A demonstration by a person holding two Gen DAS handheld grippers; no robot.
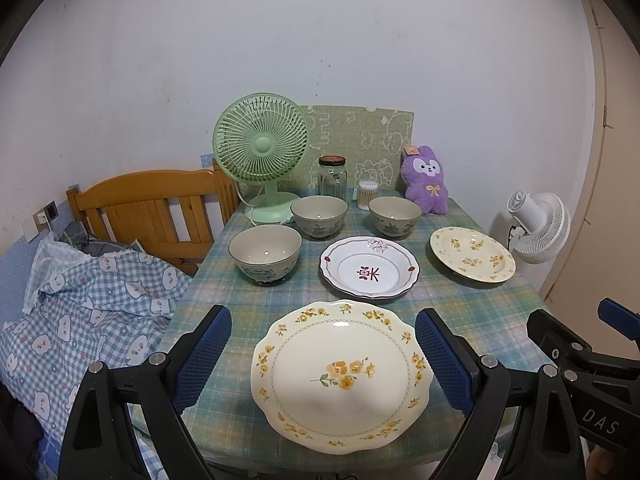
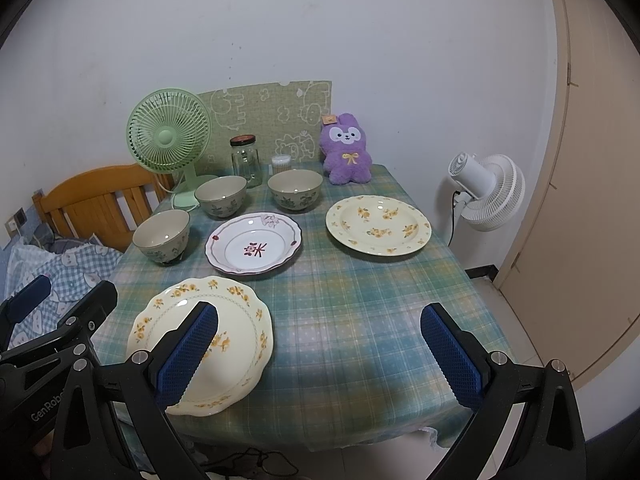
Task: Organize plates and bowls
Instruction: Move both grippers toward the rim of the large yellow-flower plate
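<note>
My left gripper (image 1: 323,364) hangs wide over the scalloped yellow-flower plate (image 1: 340,376) at the worktop's (image 2: 360,340) near edge; only this view shows the bed's checked quilt (image 1: 92,312). My right gripper (image 2: 320,356), equally wide and empty, alone shows the door (image 2: 600,200). Three bowls (image 1: 265,253) and two more plates (image 1: 369,267) lie beyond on the plaid cloth.

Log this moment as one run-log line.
phase: start, nothing stacked | left gripper: open, empty, over scalloped plate | right gripper: open, empty | table: three bowls, three plates, all apart
</note>
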